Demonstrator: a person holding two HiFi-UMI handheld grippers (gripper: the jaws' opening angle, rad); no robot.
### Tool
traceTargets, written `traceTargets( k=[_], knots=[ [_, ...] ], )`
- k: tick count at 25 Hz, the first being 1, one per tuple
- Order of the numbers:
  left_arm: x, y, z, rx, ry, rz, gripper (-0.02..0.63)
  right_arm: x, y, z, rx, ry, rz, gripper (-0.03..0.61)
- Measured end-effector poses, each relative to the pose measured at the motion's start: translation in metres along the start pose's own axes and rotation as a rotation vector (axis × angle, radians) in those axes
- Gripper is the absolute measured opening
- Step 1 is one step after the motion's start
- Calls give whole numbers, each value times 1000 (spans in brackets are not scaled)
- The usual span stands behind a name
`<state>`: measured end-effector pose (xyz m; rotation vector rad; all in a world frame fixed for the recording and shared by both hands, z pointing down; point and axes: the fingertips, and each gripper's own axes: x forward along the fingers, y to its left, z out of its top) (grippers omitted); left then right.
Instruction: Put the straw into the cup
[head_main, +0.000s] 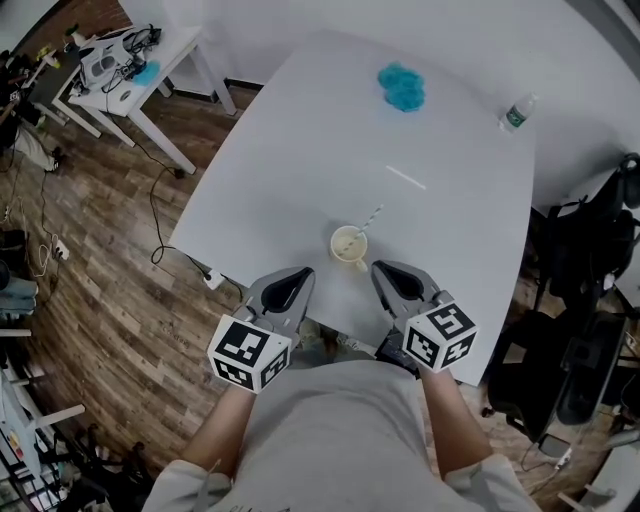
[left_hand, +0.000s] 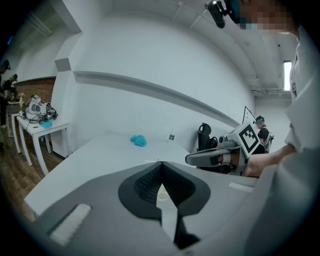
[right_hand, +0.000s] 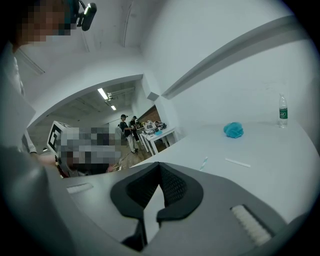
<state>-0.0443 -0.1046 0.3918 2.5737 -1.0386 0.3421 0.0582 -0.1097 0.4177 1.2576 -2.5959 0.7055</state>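
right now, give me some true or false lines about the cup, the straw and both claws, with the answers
1. A straw stands in the cup. True.
2. Both claws are open. False: the left gripper and the right gripper are shut and hold nothing.
3. The blue cloth touches the cup. False: it lies well apart, on the far side of the table.
4. A bottle stands near the table's far right corner. True.
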Motion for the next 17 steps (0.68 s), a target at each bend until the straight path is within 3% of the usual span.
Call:
traceTargets(
  k=[17],
  knots=[
    [2, 1, 4, 22, 15, -28, 18, 4, 5, 6, -4, -5, -8, 5]
  ],
)
